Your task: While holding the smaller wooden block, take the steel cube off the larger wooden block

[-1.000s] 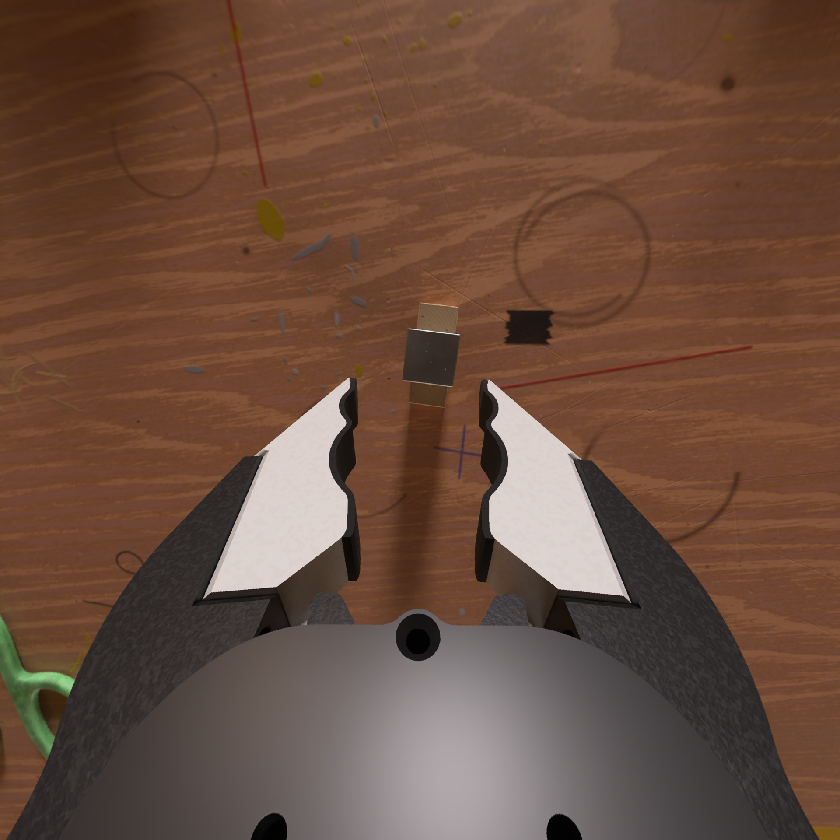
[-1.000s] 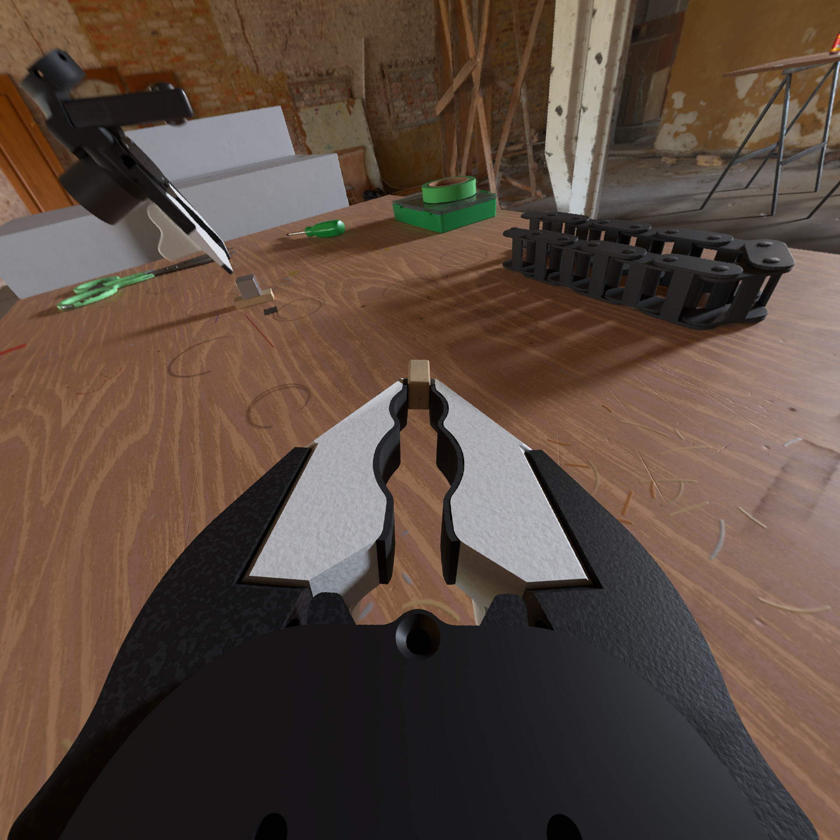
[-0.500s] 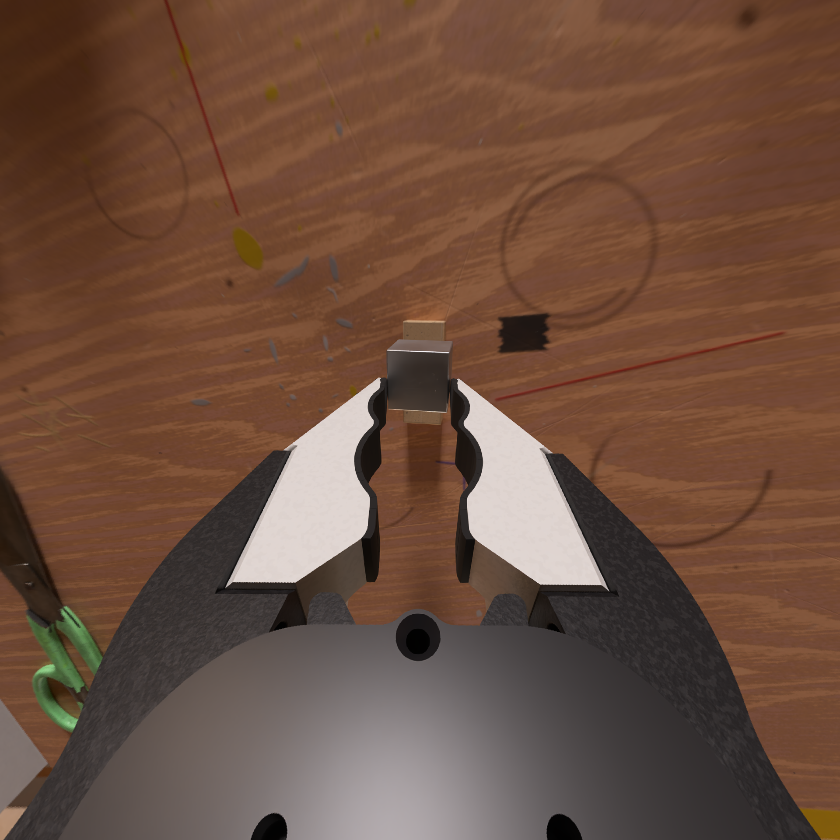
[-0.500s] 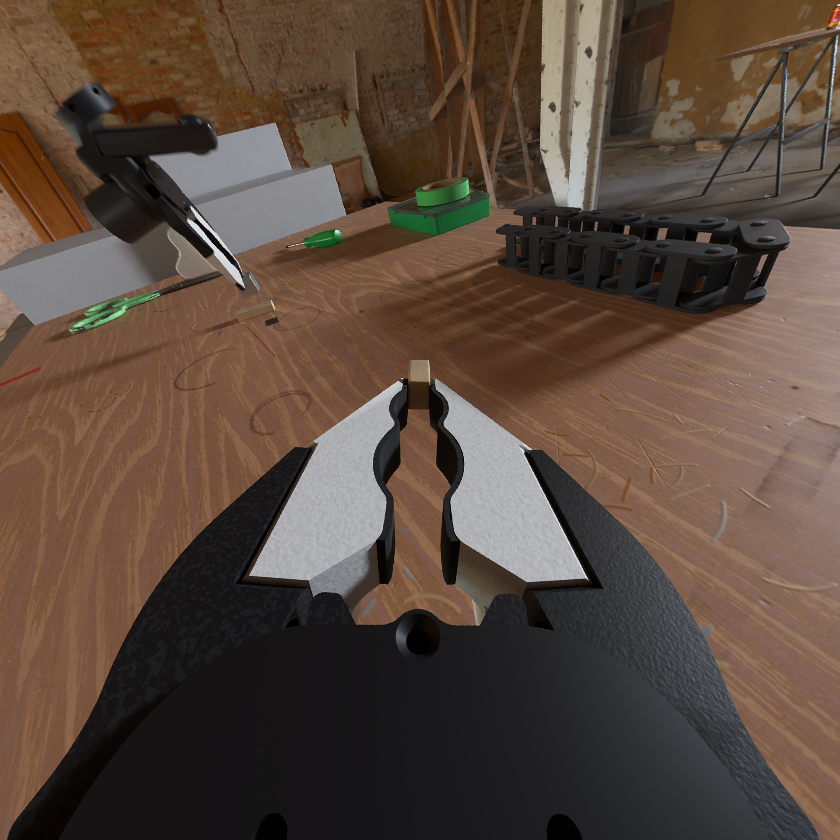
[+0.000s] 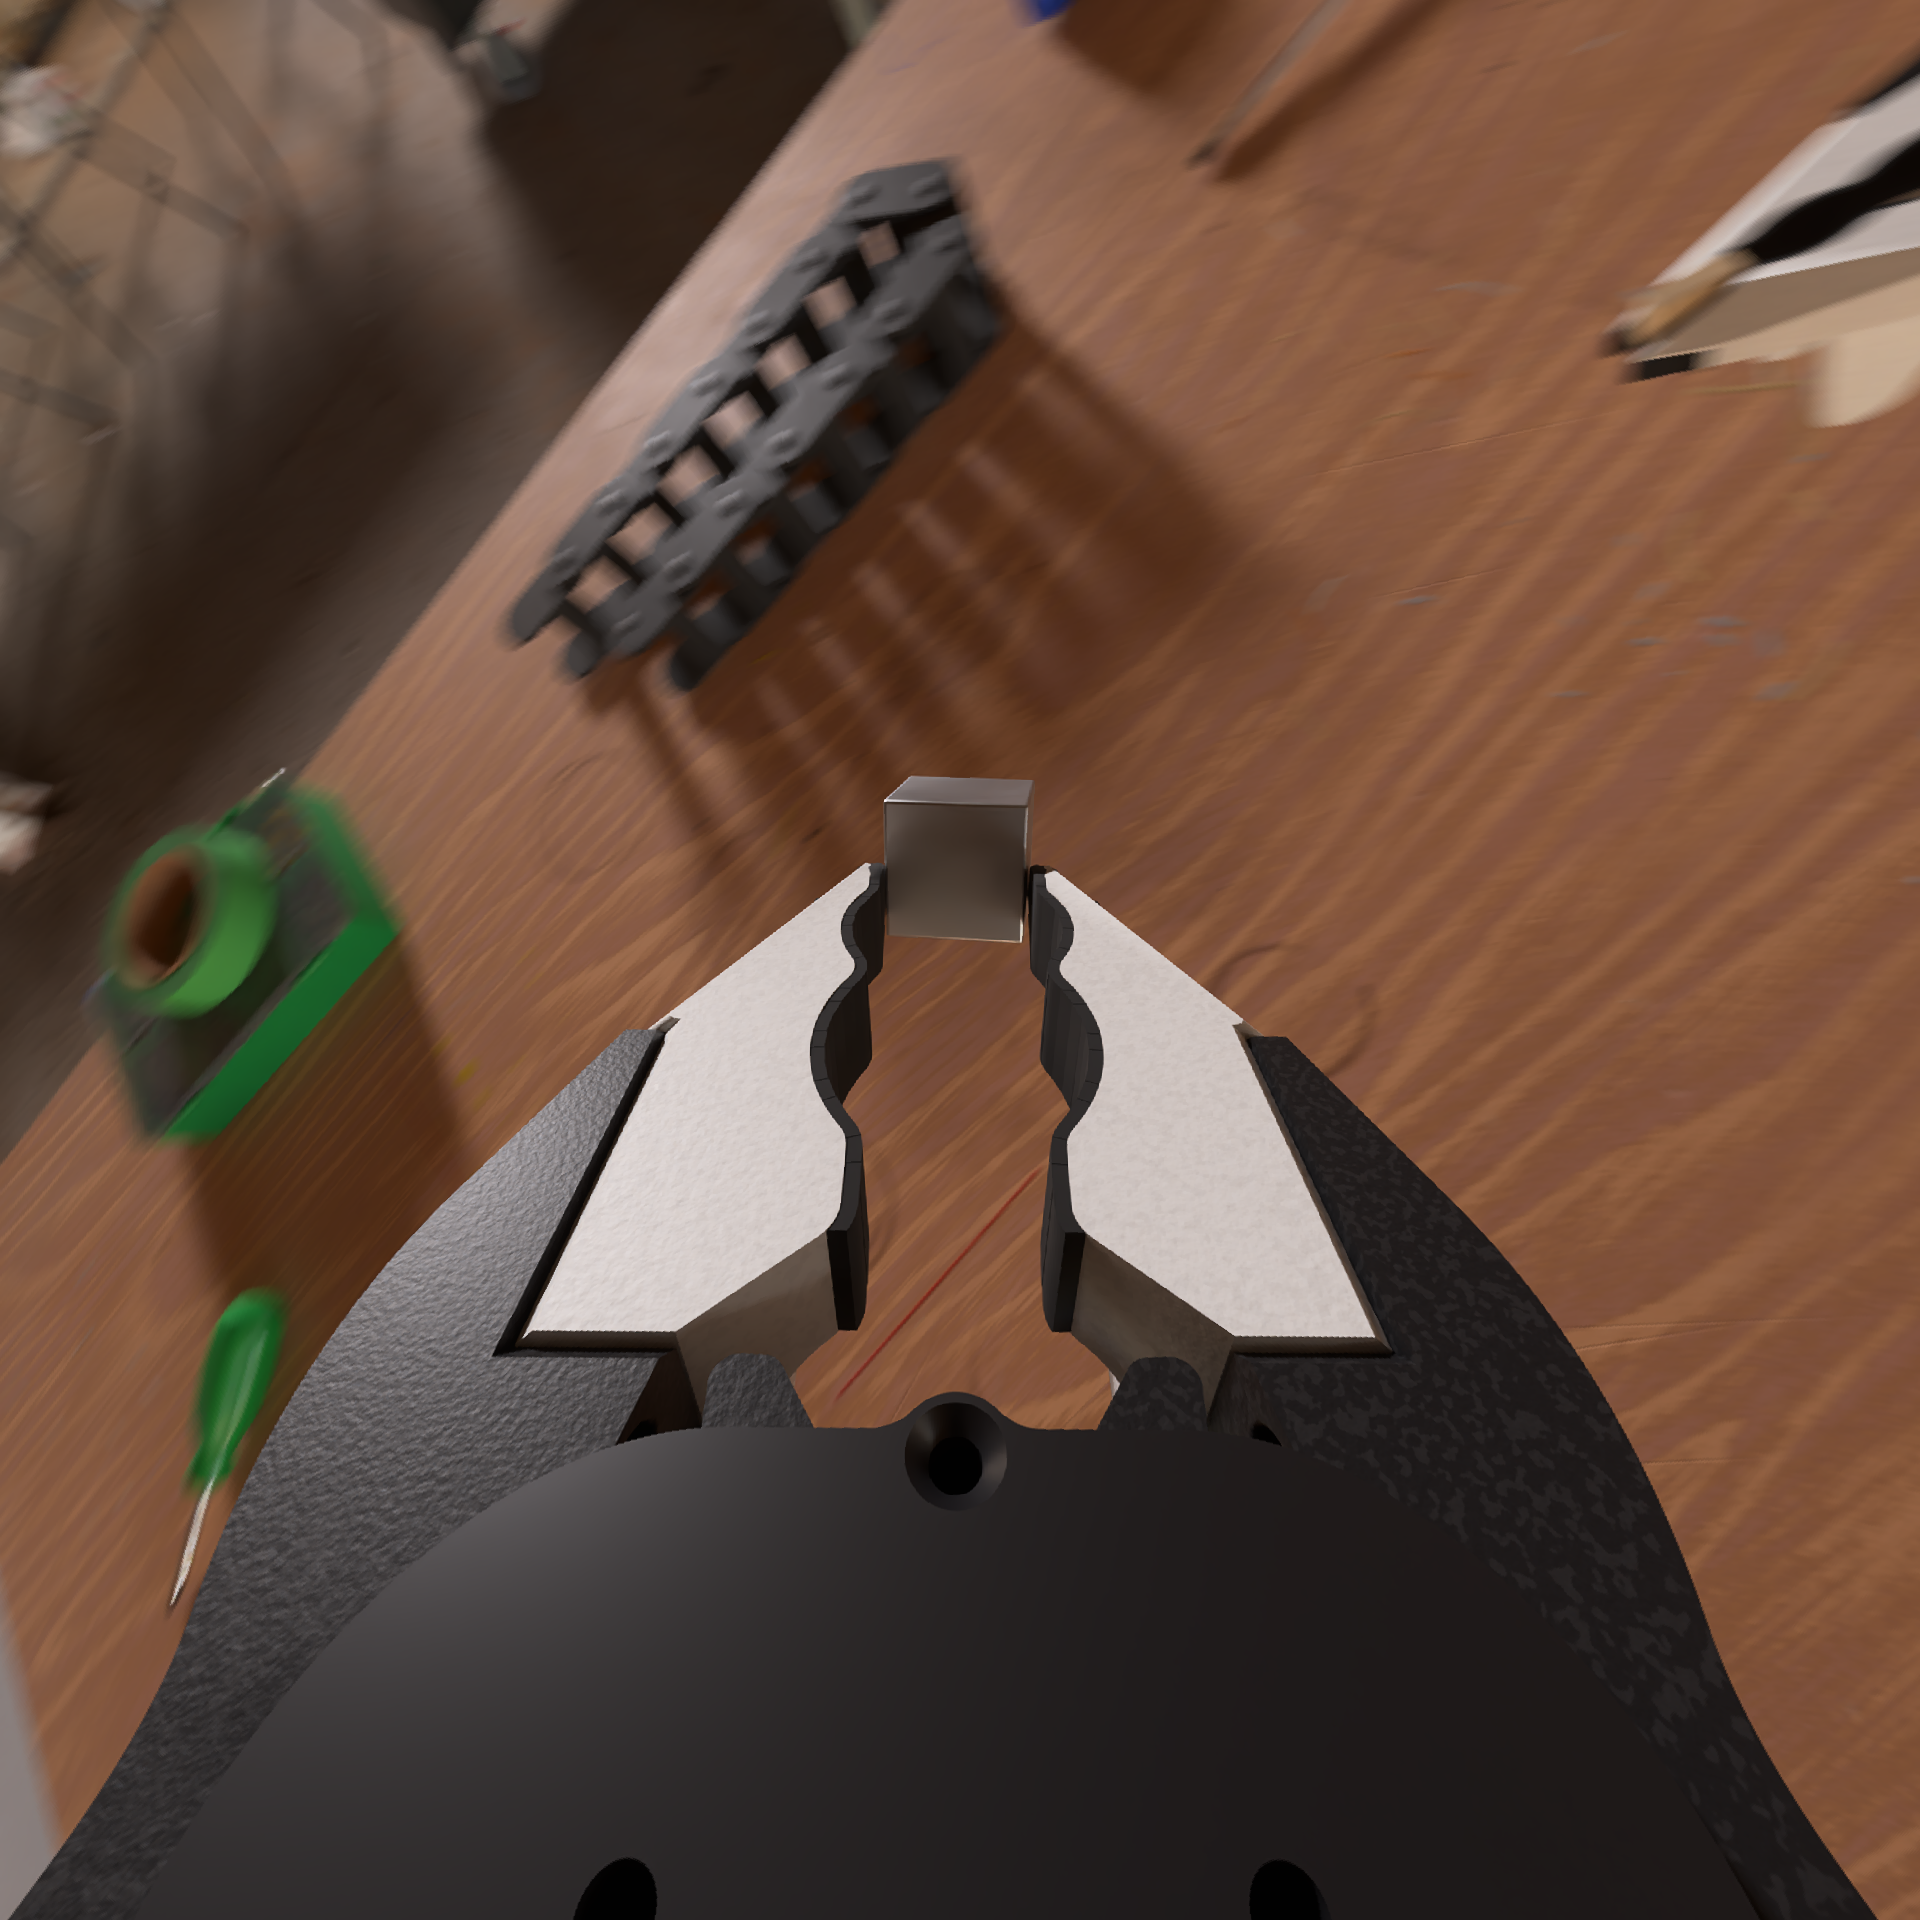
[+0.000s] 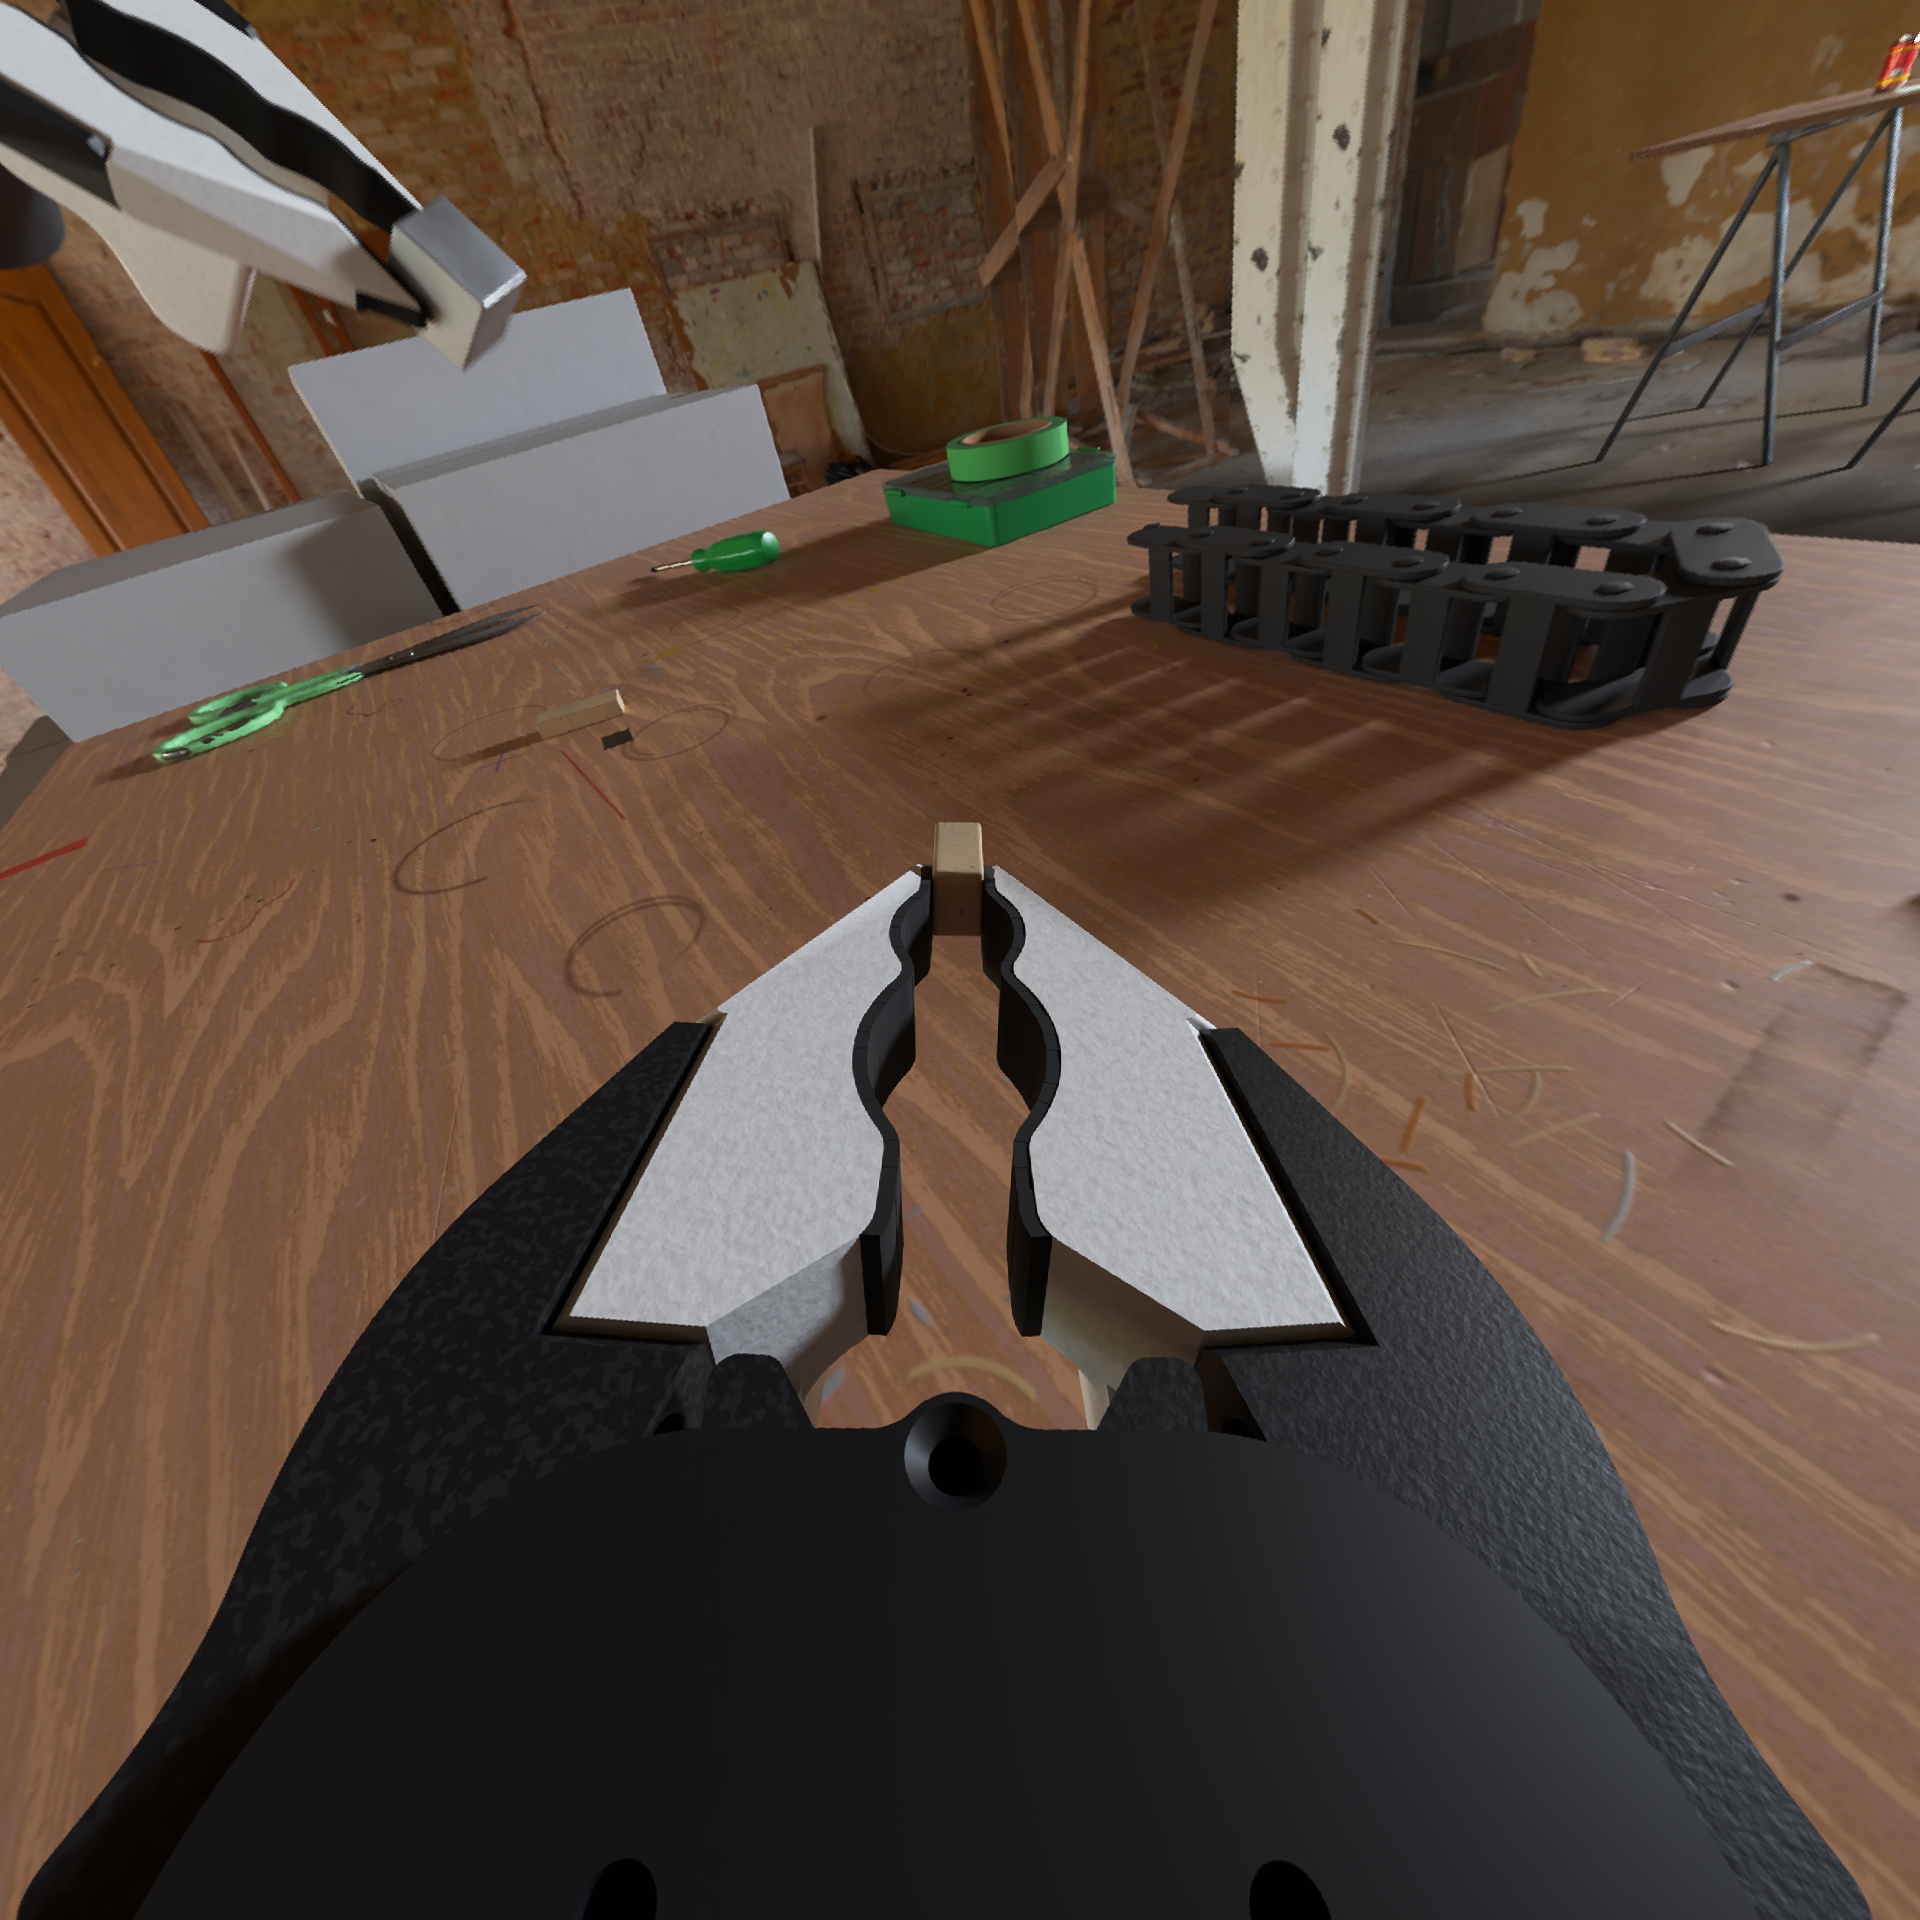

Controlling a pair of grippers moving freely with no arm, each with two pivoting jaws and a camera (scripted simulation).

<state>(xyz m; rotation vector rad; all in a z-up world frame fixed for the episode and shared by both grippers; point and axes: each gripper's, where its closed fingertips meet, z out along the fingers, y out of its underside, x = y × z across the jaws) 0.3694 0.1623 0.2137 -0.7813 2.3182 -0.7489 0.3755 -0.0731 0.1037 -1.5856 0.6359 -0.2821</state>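
Left tool (image 5: 956, 883): closed on the steel cube (image 5: 957, 860), pinched at the fingertips and held in the air above the worktop (image 5: 1455, 831). In the right wrist view the cube is well above the surface, clear of everything. Right tool (image 6: 957, 883): closed on the smaller wooden block (image 6: 957, 871), one end standing up past the tips. Larger wooden block (image 6: 580, 713): lies flat and bare on the worktop toward its far left edge, near green scissors (image 6: 260, 710). Black cable chain (image 6: 1455, 592) sits at the far right edge.
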